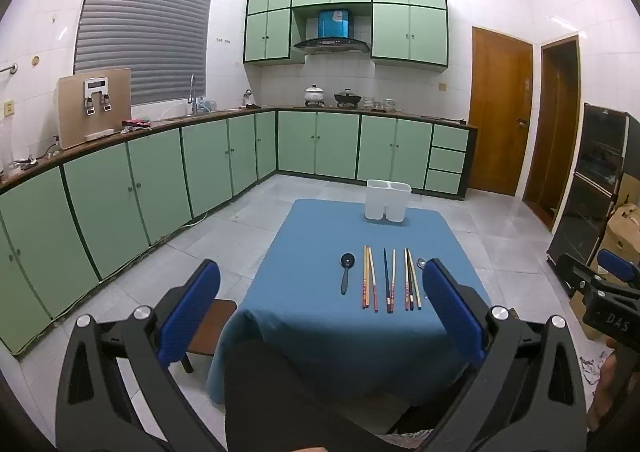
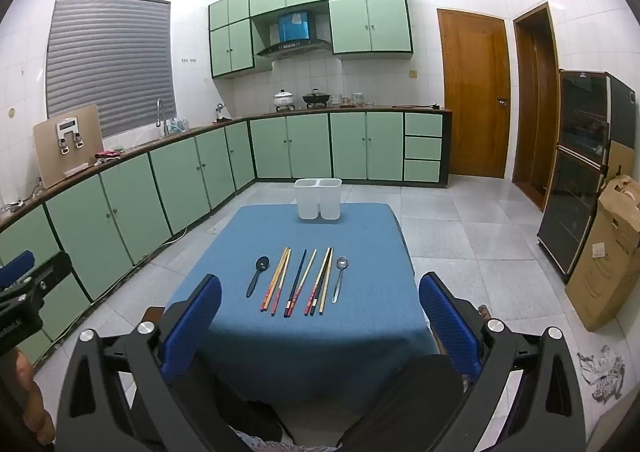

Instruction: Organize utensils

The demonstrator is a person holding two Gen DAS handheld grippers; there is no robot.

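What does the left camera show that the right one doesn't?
Only the left camera: a wooden stool beside the table, and the right gripper at its edge. Only the right camera: the metal spoon unobstructed, a tall cardboard box, and the left gripper. Both: blue table, white holder, black spoon, chopsticks, both grippers open.

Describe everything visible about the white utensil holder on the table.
The white utensil holder looks like smooth, slightly translucent plastic. It has two open-topped compartments side by side, joined at the rim, with a slit running up between them from the base. It stands upright near the far edge of the blue tablecloth, resting on it. Nothing shows inside from these views, and nothing else touches it; the chopsticks and spoons lie apart, nearer the camera.
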